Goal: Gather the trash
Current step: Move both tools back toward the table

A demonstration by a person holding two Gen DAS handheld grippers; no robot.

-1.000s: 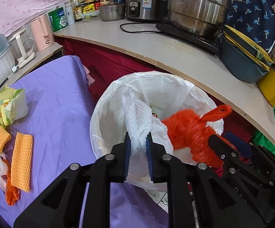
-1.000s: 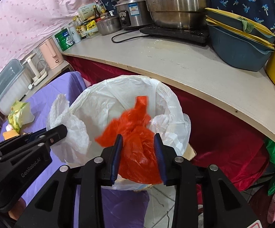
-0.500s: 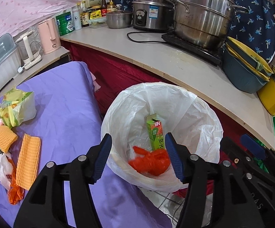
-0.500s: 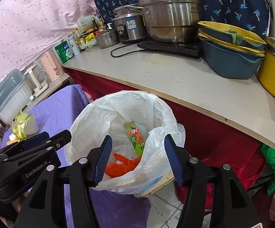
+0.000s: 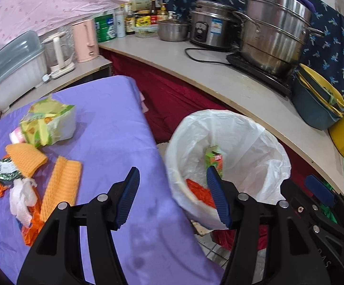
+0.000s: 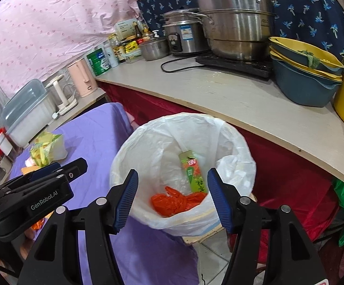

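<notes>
On the far left of the purple tablecloth (image 5: 105,128) the uncollected litter lies in a loose cluster: a torn yellow-green snack bag (image 5: 47,124) nearest the back, two orange foam nets (image 5: 61,186) in front of it, and at the cloth's edge a crumpled white tissue (image 5: 22,198) resting against scraps of orange plastic (image 5: 30,231) and a small foil wrapper (image 5: 4,172). Next to the right comes the left gripper (image 5: 173,196), its blue-padded fingers (image 5: 128,198) spread with nothing between them; its jaws have just been opening, and one finger stands over the cloth while the other overlaps the near rim of the bin. Just beside the table's right edge stands the trash bin with its white liner (image 6: 148,147), mouth open. Inside it a crumpled orange plastic bag (image 6: 175,201) lies at the bottom, and a green drink carton (image 6: 193,172) leans upright against the liner just behind it. The right gripper (image 6: 172,200) hovers above the bin's near rim, its fingers (image 6: 217,198) likewise parted and empty, having just been opening, with the orange bag showing in the gap well below them. Farther right, behind the bin, a pale counter (image 6: 231,95) runs across, bearing a steel steamer pot (image 6: 233,21) and stacked blue and yellow basins (image 6: 302,71).
</notes>
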